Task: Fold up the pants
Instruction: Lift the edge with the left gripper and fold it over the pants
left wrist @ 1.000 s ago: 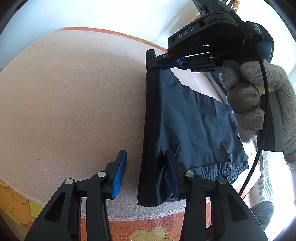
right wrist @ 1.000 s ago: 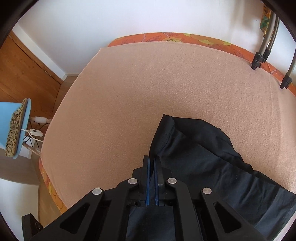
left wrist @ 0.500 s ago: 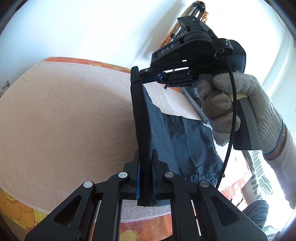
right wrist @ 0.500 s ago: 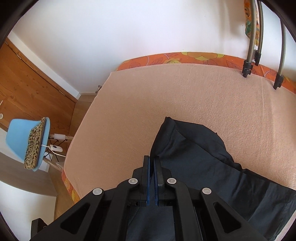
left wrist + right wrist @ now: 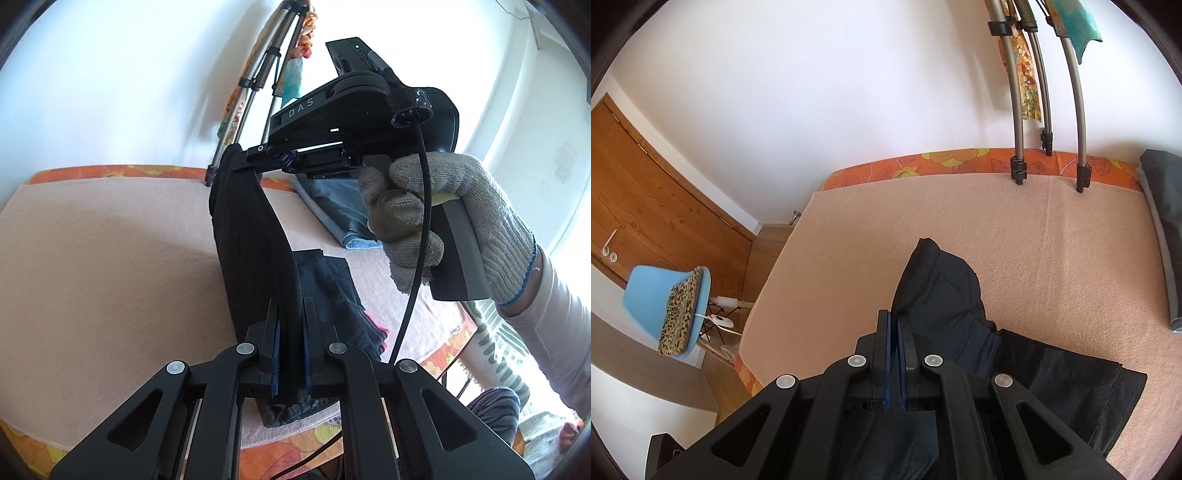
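The dark navy pants point(image 5: 255, 254) hang stretched between both grippers above the peach blanket point(image 5: 110, 277). My left gripper point(image 5: 291, 314) is shut on one corner of the pants' edge. My right gripper point(image 5: 236, 157), held by a gloved hand, is shut on the other corner, higher and farther away. The rest of the pants point(image 5: 332, 295) trails on the bed below. In the right wrist view my right gripper point(image 5: 897, 325) pinches the fabric, and the pants point(image 5: 960, 306) drape down to the blanket point(image 5: 1034, 240).
A folded blue-grey garment point(image 5: 332, 206) lies at the far side of the bed; it also shows in the right wrist view point(image 5: 1163, 221). Tripod legs point(image 5: 1049, 92) stand on the bed's far edge. A blue chair point(image 5: 661, 299) and wooden door point(image 5: 646, 203) are at the left.
My left gripper closed on the pants' edge. Both grippers then lifted the edge up off the bed, so the pants now hang instead of lying flat.
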### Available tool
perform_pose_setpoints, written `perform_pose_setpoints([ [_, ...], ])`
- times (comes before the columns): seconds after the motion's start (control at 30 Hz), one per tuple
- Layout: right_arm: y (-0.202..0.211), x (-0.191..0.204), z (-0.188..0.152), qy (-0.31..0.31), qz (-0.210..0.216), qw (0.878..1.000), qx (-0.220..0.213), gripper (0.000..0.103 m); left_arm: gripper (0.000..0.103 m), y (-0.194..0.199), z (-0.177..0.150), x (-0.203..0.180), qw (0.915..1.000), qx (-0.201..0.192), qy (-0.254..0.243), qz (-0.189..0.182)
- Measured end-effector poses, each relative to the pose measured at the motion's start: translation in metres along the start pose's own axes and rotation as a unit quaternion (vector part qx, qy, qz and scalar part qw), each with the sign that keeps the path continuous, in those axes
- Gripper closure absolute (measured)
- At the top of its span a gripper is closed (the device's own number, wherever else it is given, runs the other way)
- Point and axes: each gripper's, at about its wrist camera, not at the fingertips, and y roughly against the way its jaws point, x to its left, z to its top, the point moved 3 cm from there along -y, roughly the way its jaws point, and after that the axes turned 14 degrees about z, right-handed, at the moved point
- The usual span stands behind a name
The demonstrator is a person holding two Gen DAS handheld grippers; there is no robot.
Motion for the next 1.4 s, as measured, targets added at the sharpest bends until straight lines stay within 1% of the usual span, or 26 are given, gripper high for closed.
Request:
perform_pose_setpoints([
  [0.13, 0.032, -0.019, -0.004, -0.008, -0.001, 1.000, -0.021, 0.102, 0.095, -0.005, 0.005, -0.027, 0.9996, -0.001, -0.026, -0.013],
  [0.23, 0.054, -0.037, -0.010, -0.020, -0.003, 0.999, -0.033, 0.102, 0.095, -0.014, 0.005, -0.045, 0.9989, 0.005, -0.038, -0.028],
  [0.4, 0.083, -0.076, -0.022, -0.036, -0.012, 0.998, -0.045, 0.102, 0.095, -0.040, -0.002, -0.083, 0.9968, 0.024, -0.060, -0.046],
  [0.6, 0.106, -0.131, -0.045, -0.065, -0.025, 0.996, -0.050, 0.102, 0.095, -0.071, -0.016, -0.114, 0.9937, 0.055, -0.080, -0.056],
  [0.77, 0.108, -0.177, -0.068, -0.089, -0.027, 0.995, -0.046, 0.103, 0.095, -0.089, -0.034, -0.134, 0.9911, 0.074, -0.097, -0.054],
  [0.9, 0.103, -0.205, -0.081, -0.110, -0.027, 0.993, -0.041, 0.102, 0.095, -0.105, -0.045, -0.141, 0.9893, 0.087, -0.106, -0.048],
  [1.0, 0.096, -0.220, -0.088, -0.119, -0.030, 0.992, -0.036, 0.103, 0.095, -0.110, -0.046, -0.147, 0.9889, 0.088, -0.110, -0.045],
  [1.1, 0.092, -0.229, -0.090, -0.125, -0.028, 0.991, -0.036, 0.103, 0.095, -0.113, -0.049, -0.151, 0.9892, 0.083, -0.114, -0.041],
  [1.27, 0.083, -0.236, -0.092, -0.119, -0.041, 0.992, -0.028, 0.102, 0.095, -0.119, -0.049, -0.151, 0.9909, 0.085, -0.093, -0.047],
  [1.37, 0.082, -0.238, -0.092, -0.120, -0.039, 0.992, -0.029, 0.102, 0.092, -0.118, -0.049, -0.151, 0.9916, 0.087, -0.072, -0.063],
  [1.4, 0.082, -0.239, -0.093, -0.120, -0.038, 0.992, -0.030, 0.102, 0.088, -0.117, -0.050, -0.151, 0.9915, 0.090, -0.065, -0.068],
])
